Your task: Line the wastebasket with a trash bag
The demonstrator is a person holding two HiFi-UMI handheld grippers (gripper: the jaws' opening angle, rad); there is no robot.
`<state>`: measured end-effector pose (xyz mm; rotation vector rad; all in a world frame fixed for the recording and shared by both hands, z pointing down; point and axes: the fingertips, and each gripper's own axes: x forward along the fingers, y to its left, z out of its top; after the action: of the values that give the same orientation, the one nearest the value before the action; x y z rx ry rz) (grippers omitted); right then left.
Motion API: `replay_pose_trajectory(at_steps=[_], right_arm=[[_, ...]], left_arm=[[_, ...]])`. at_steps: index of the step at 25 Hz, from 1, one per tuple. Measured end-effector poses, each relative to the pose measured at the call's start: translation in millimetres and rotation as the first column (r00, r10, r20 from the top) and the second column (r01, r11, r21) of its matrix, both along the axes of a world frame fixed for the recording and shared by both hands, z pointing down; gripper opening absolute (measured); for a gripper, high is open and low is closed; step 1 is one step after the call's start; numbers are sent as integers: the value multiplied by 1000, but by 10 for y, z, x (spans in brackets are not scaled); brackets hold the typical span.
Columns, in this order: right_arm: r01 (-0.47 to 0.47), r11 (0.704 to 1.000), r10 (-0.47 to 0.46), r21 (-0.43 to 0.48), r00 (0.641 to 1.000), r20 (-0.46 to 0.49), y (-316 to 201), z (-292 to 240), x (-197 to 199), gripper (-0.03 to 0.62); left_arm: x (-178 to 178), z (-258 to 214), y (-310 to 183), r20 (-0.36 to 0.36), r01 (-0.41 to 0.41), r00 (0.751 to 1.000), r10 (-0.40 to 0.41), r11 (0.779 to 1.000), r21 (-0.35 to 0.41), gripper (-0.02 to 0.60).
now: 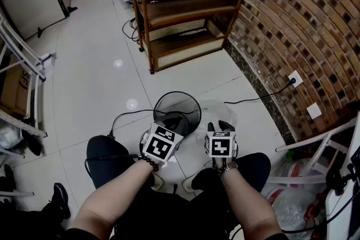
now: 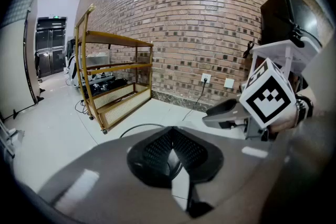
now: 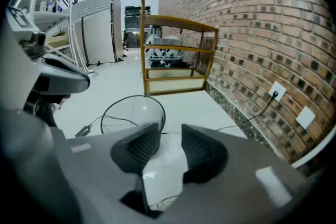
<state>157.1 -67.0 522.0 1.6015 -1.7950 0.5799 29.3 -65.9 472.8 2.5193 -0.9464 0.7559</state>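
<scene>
Biggest thing around is the brick wall (image 1: 304,19), off to the right of both tongs, and the wooden shelf (image 1: 185,8) stands well ahead of them. The black wire wastebasket (image 1: 179,103) sits on the floor right in front of the left gripper (image 2: 170,152) and just left of the right gripper's line. It looks bare, no liner in it yet. The trash bag (image 3: 165,170), a clear crumpled one, lies on the tiles directly under and ahead of the right gripper (image 3: 169,139), beside the basket. The right tongs are spread wide with the bag showing in the gap, but the pads aren't pressing on it. The left tongs are pressed together with nothing between them that I can see. So I'd say the step here is the first grab of the bag. My advice: drop the right tongs straight down and pinch near the bag's edge rather than a fat wad from the middle, since thin film like this probably slips or bunches. Then open the left tongs and take the opposite side of the mouth, so the two can pull it open over the rim. Also mind the black cable (image 1: 253,99) on the floor ahead and to the right.
</scene>
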Motion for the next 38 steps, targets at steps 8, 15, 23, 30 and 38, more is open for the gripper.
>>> replay_pose_trajectory(at_steps=[8,15,23,30,38], right_arm=[[-23,999,20,-39,998,-54,-265,313,217,147],[-38,992,28,-119,996,-85,-380,662,358,155],[-50,981,26,-186,991,-130,-529,1032,489,163],[-68,976,34,-207,986,-164,-690,1296,618,163],[-101,966,55,-237,980,-191,-802,1503,756,163]], left_arm=[[263,165,-227,17,-31,999,32,999,-9,5],[580,368,-331,31,-65,997,66,997,-33,5],[758,605,-460,57,-71,996,75,995,-71,5],[763,728,-587,61,-49,997,55,994,-98,5],[708,834,-646,67,-23,997,32,992,-124,5]])
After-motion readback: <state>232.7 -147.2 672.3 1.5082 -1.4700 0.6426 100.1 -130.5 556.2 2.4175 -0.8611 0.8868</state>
